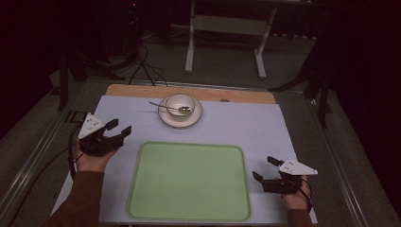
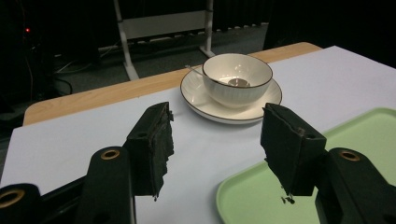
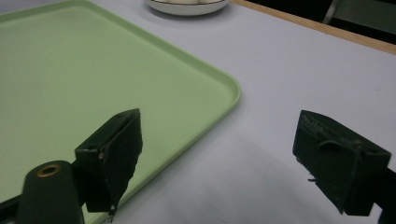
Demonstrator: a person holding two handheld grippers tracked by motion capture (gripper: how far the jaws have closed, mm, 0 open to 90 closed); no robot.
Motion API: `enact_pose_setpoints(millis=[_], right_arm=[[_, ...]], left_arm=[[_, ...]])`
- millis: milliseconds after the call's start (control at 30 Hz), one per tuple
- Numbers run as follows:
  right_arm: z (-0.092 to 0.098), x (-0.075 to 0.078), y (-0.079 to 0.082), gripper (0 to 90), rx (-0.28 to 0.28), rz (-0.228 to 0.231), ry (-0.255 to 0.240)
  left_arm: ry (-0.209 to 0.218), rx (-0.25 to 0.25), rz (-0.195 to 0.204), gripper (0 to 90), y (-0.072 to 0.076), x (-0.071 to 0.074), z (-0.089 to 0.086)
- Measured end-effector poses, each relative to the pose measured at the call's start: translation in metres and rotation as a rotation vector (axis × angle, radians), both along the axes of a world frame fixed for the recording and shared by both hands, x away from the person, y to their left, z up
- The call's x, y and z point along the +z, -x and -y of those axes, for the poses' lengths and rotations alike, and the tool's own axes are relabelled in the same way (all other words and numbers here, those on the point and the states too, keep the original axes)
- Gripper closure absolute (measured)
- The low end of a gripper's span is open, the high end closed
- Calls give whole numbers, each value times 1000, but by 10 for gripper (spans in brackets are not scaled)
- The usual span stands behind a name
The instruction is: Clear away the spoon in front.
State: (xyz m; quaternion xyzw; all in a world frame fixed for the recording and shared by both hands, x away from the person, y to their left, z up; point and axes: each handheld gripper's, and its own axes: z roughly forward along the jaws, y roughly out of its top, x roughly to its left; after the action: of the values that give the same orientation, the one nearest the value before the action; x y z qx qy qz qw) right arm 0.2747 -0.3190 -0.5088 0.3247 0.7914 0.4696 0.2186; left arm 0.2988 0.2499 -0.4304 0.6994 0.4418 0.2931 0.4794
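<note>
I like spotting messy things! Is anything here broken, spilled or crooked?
Nothing is spilled or tipped. The bowl sits upright on its saucer with a spoon resting in it, and the green tray lies flat. The pads of the left gripper do look ragged and worn.

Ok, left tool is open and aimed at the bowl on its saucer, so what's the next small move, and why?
Probably ease the left tool forward toward the bowl, keeping it open. Its jaws are spread with nothing between them, and a stretch of bare white mat separates them from the saucer. A spoon rests in the bowl with its handle sticking out over the rim, so approach from a side clear of it. The green tray lies bare.
</note>
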Motion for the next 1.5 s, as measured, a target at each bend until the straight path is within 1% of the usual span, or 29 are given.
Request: enact_pose_setpoints(millis=[67,300,633,933,1000,1267,1500], right_arm=[[0,0,0,155,-1,1,-1],[0,0,0,155,0,2,-2],[0,0,0,155,1,0,1],[0,0,0,155,1,0,1],[0,0,0,155,3,-1,1],[0,0,0,155,3,-1,2],[0,0,0,155,4,0,3]], left_arm=[[1,-2,-1,430,-2,1,1],[-10,-5,-8,428,-15,2,9],[-1,-2,-20,423,-26,2,11],[2,4,-37,417,-39,0,15],[1,4,-38,416,-40,0,16],[-11,7,-56,415,-53,-2,21],[-12,13,-61,415,-61,-3,24]])
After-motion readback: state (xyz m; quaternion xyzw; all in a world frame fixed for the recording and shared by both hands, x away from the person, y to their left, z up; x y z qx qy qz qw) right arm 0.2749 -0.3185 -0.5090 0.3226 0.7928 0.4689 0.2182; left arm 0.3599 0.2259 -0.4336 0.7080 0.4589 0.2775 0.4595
